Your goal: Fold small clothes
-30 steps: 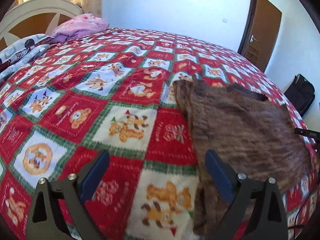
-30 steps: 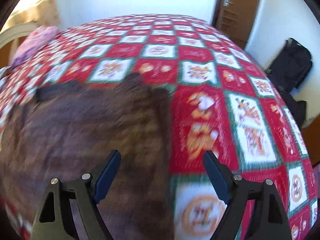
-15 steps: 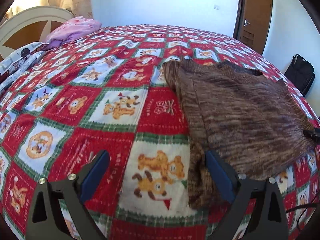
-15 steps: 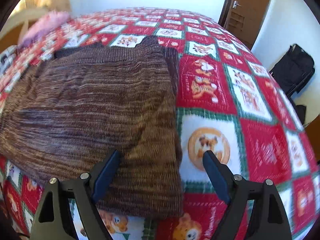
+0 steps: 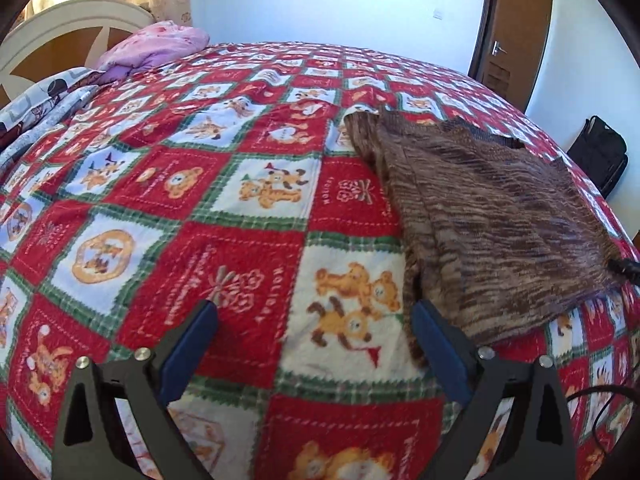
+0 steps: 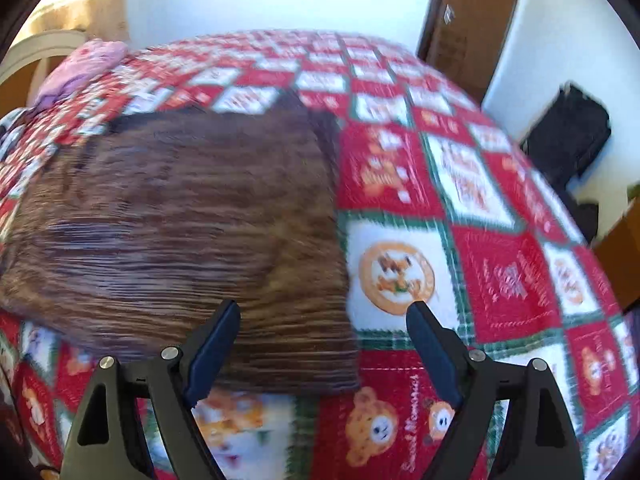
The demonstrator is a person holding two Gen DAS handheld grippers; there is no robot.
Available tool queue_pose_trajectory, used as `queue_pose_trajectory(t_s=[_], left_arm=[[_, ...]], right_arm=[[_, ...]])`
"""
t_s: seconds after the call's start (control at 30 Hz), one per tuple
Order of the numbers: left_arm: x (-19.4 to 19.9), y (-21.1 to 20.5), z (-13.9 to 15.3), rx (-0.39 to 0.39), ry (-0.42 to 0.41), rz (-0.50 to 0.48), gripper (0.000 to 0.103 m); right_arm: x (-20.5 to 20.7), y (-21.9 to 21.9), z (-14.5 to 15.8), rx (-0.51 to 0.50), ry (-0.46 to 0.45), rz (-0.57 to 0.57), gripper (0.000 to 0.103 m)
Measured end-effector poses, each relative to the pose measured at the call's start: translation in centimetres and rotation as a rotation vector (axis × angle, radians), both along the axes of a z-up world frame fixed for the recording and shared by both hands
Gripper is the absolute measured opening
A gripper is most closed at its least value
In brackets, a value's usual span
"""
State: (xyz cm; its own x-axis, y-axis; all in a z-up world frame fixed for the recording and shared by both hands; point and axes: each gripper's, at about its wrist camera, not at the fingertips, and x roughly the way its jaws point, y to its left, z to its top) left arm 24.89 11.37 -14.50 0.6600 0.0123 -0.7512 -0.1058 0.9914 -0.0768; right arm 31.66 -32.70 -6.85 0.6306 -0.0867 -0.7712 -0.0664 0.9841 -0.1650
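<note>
While brown knit sweater (image 5: 492, 220) lies flat on teddy-bear bedspread (image 5: 224, 216), left gripper (image 5: 316, 320) fingers wide, empty, right gripper (image 6: 323, 318) fingers wide, empty.

Home bedroom: quilted bed (image 5: 248, 216), headboard (image 5: 60, 36), pillow (image 5: 156, 44).

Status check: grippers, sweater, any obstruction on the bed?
Left gripper open, empty. Right gripper open, empty, above sweater's near corner. Sweater flat on bedspread. Nothing blocking it.
</note>
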Motion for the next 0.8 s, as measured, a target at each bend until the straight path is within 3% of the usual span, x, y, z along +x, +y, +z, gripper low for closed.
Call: queue_pose_trajectory(t_s=[0.23,0.47,0.67,0.8], left_arm=[[-1.1,2.5,0.8,0.0,-0.029,0.006,0.1],[-1.3,7.0,2.4,-0.017,-0.071,0.081,0.1],[-1.1,10.2,2.4,-0.041,-0.056,0.117,0.1],[-0.6,11.6,2.1,-0.101,-0.041,0.116,0.1]], right_arm=[[-2.4,9.4,1.3,-0.063,-0.079,0.257,0.086],[-5.6,21.8,-0.9,-0.143,-0.101,0.593,0.086],[-7.3,27.3,-2.5,-0.168,-0.11,0.716,0.085],[-7.8,29.6,-3.4,-0.177,-0.103,0.765,0.085]])
